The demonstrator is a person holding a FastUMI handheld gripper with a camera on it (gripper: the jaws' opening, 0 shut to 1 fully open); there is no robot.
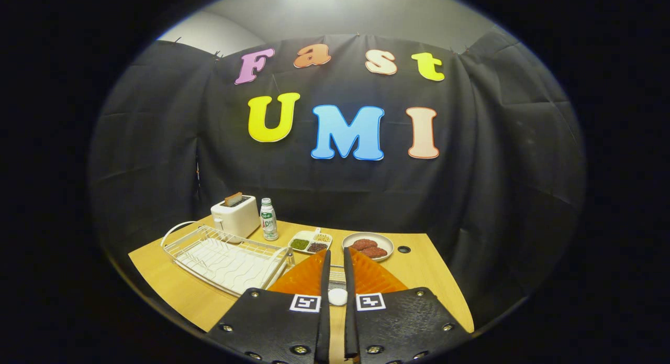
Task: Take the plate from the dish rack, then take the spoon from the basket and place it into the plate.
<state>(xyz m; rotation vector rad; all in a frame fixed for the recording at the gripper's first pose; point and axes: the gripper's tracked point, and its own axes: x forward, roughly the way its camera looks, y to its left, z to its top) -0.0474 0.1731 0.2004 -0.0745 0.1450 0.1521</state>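
A wooden table (419, 272) stands before the black cloth wall. At its far left is a white toaster (236, 215) with a slice of bread (233, 198) in the slot. Just right of the toaster stands a small bottle (268, 219). Further right lies a divided tray (311, 241) with green, dark and pale foods. Right of it is a bowl (368, 245) with reddish pieces, and beside that a round hole (403, 249) in the table
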